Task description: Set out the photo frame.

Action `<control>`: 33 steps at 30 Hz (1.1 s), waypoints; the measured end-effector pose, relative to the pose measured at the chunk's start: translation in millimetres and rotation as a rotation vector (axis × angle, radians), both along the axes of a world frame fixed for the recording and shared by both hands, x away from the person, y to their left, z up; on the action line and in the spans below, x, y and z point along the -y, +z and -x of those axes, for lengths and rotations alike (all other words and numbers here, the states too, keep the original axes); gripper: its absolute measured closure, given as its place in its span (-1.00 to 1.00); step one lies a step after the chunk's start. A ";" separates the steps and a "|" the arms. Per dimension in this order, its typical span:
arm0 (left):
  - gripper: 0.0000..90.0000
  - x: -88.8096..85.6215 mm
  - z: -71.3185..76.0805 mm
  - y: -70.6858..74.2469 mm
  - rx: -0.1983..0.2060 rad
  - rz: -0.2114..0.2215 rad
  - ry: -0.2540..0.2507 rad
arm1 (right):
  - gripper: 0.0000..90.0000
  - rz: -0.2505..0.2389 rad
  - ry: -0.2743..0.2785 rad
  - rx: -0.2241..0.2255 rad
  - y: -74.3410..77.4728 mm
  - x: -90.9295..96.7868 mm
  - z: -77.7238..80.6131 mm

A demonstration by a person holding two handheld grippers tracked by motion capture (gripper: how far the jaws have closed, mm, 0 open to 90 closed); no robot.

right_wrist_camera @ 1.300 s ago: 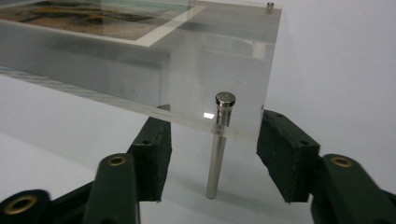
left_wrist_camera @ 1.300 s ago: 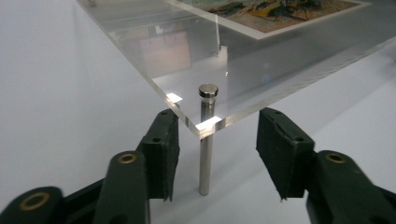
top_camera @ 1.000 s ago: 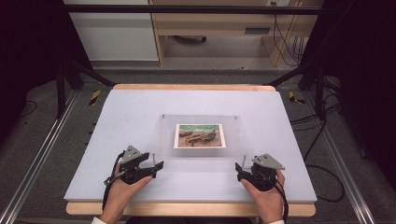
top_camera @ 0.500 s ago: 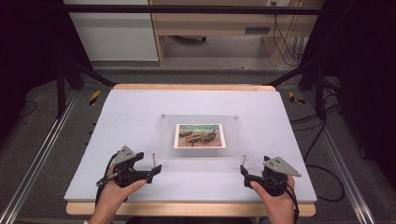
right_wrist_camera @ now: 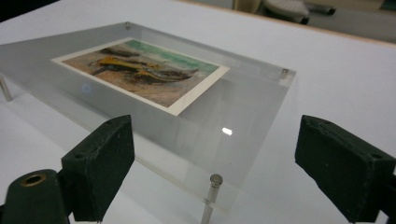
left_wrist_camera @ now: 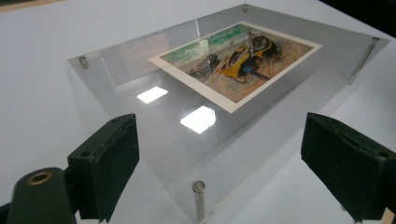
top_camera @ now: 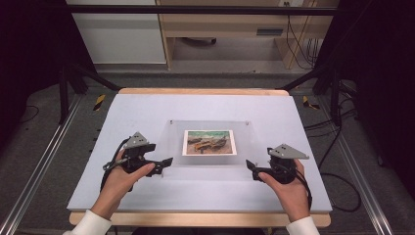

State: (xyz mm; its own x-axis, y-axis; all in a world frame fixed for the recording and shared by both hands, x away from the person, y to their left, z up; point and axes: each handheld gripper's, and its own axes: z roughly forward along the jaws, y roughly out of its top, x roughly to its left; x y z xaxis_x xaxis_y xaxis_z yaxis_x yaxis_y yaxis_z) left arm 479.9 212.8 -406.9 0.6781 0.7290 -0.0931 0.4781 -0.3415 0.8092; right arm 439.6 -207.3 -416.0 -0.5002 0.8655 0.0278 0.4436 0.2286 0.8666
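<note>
**A:** On a white table [top_camera: 147,112], a clear acrylic frame [top_camera: 208,128] holding a print of beached boats [top_camera: 209,142] lies flat at the middle, raised on short metal pins [left_wrist_camera: 199,198] at its corners. The left gripper [top_camera: 166,161] hovers just off the frame's near-left corner; the right gripper [top_camera: 250,166] hangs near the near-right corner.

**B:** And the jaws?

**A:** Both pairs stand wide apart with nothing between them. They have just been opening, then eased in a touch. In the left gripper view, a corner pin rises between the black jaws, with the plate beyond it; the right gripper view shows the same arrangement at the other near corner [right_wrist_camera: 215,184].

**B:** What could go wrong from here?

**A:** The plate is slick and glossy, and the pins are thin. If one gripper closes before the other, I judge the frame could skate across the table toward its far edge. A grip on a pin rather than on the plate's edge might tip the frame or twist the pin. Lifting one corner ahead of the other could flex the sheets and let the print slip.
</note>
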 end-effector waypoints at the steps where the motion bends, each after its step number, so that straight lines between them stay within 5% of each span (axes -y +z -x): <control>1: -0.75 0.0 0.0 0.0 0.000 0.000 0.000 | -0.71 0.014 0.012 -0.023 -0.8 -0.1 -4.9; 10: -0.69 2.3 -17.0 -14.4 -0.055 -0.011 0.055 | -0.51 -0.003 0.034 -0.122 -2.1 2.1 -29.3; 15: -0.62 5.7 -19.7 -22.1 -0.082 -0.010 0.076 | -0.51 -0.018 0.030 -0.236 -11.5 2.3 -37.0; 18: -0.59 6.1 -20.7 -25.6 -0.093 -0.011 0.083 | -0.51 -0.028 0.036 -0.253 -15.5 1.2 -39.5; 27: -0.60 -1.1 -29.1 -37.4 -0.182 0.091 0.115 | -0.56 -0.120 0.023 -0.305 -23.0 3.0 -47.1; 33: -0.61 -2.7 -31.3 -39.3 -0.204 0.115 0.118 | -0.56 -0.144 0.019 -0.322 -24.6 5.0 -48.5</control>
